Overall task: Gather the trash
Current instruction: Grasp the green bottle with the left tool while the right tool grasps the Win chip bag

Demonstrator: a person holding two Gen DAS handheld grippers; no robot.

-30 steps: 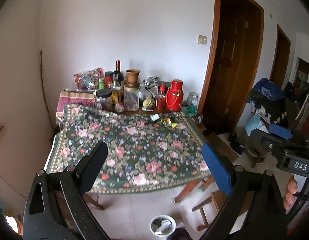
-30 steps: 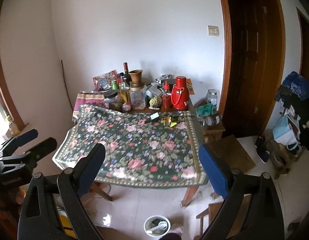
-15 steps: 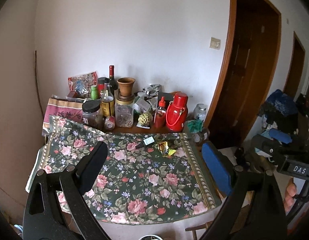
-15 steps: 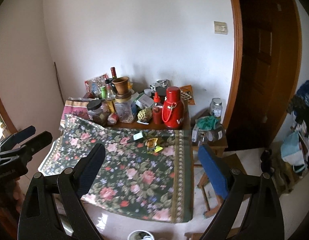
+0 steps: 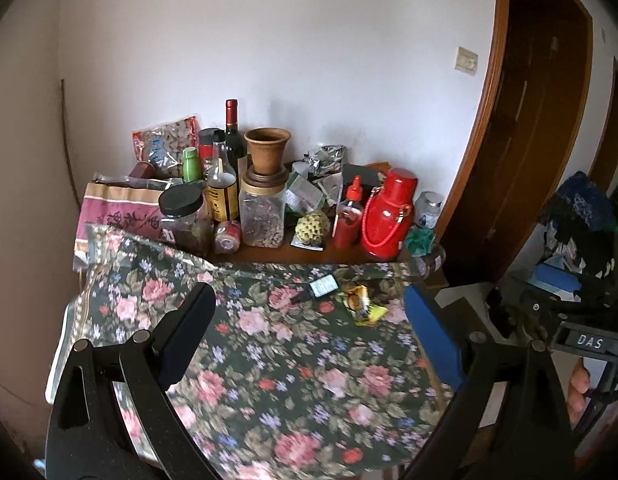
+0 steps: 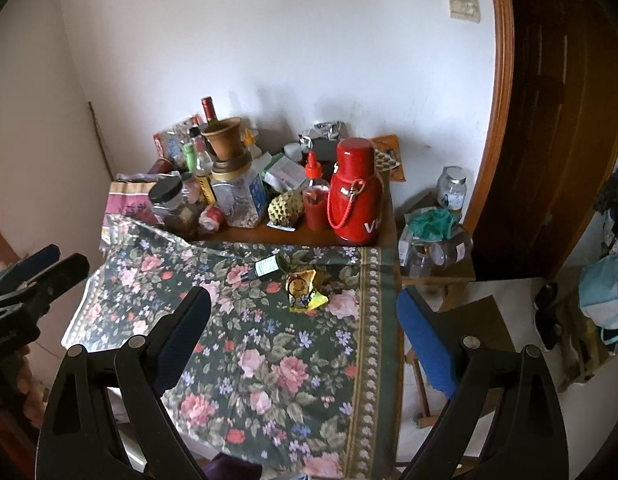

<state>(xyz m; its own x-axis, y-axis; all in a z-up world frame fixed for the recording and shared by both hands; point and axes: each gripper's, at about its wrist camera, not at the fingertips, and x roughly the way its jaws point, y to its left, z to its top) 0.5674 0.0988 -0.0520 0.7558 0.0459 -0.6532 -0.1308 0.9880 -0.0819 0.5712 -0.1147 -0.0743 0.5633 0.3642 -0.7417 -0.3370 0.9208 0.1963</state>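
A crumpled yellow wrapper (image 5: 361, 305) (image 6: 305, 291) lies on the floral tablecloth (image 5: 269, 360) (image 6: 277, 360), toward its far right part. Just behind it, a small dark bottle (image 5: 319, 288) (image 6: 267, 268) with a pale label lies on its side. My left gripper (image 5: 309, 320) is open above the near half of the table with nothing between its fingers; it also shows at the left edge of the right wrist view (image 6: 41, 268). My right gripper (image 6: 303, 320) is open too, short of the wrapper and holding nothing.
Along the wall at the back of the table stand a red thermos (image 5: 387, 216) (image 6: 355, 192), a red sauce bottle (image 6: 315, 196), jars, bottles and a clay pot (image 5: 267, 152). A low side table (image 6: 437, 264) with jars and a brown door (image 6: 549, 120) are to the right.
Both grippers have moved forward and down toward the table. The table and the wrapper look larger. The white bin on the floor has dropped out of view.
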